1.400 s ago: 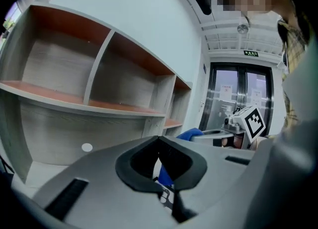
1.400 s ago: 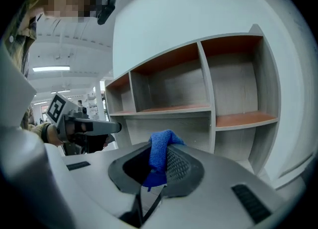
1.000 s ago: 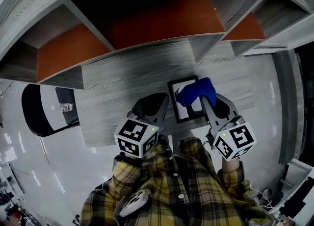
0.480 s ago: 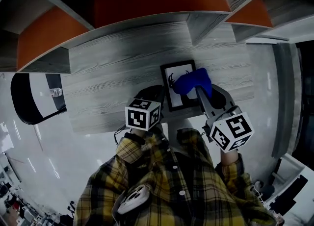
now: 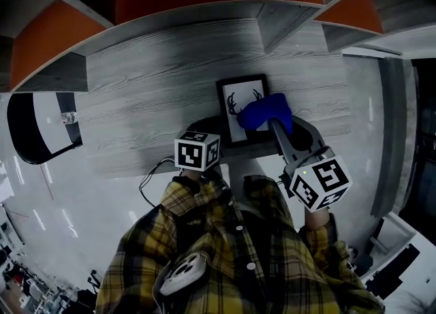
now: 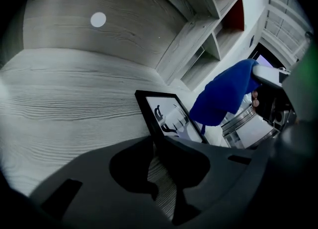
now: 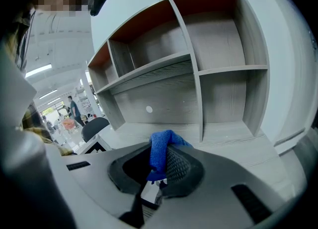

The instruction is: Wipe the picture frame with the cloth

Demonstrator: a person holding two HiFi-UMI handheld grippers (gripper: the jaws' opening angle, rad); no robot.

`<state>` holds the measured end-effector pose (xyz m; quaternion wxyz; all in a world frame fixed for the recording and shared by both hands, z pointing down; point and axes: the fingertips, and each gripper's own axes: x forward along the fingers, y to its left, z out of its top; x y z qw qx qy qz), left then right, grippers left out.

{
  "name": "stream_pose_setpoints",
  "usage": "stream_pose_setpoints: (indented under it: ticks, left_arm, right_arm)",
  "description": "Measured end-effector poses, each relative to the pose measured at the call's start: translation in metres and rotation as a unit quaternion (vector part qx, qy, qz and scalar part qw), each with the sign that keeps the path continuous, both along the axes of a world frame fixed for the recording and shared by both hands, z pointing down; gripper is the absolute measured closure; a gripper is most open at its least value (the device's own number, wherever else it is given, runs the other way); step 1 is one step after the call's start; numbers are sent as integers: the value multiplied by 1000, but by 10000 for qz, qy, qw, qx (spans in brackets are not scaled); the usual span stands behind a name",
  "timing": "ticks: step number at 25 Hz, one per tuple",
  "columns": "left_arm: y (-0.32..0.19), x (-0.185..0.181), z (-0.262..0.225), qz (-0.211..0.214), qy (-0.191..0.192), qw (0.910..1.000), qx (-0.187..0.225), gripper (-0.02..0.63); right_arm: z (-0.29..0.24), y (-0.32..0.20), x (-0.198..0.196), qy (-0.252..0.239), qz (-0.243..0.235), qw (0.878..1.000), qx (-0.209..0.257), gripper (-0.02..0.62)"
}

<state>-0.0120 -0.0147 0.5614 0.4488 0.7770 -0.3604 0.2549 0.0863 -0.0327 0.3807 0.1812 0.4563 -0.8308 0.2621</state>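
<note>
A grey wooden desk carries a shelf unit whose open compartments have orange back panels. A black chair stands off the desk's left end. The person wears a yellow plaid shirt. The picture frame, black-rimmed with an antler print, is on the desk near its front edge. The left gripper has its jaws drawn close onto the near corner of the frame. The right gripper has its jaws clamped on the blue cloth, which covers the right side of the frame; whether they touch I cannot tell.
</note>
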Motion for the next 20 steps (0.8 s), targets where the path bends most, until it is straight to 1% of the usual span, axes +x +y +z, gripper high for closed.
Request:
stream_pose_setpoints:
  ticks: [7, 11, 20]
  left_arm:
    - [1, 1, 3, -242, 236, 9993, -151, 552]
    - [-1, -2, 5, -355, 419, 9980, -315, 522]
    - [-1, -1, 6, -321, 460, 9977, -373, 520]
  right_arm:
    - [0, -4, -1, -18, -111, 9999, -48, 554]
    - [1, -6, -7, -26, -251, 9996, -88, 554]
    - [16, -18, -20, -88, -559, 9982, -181, 554]
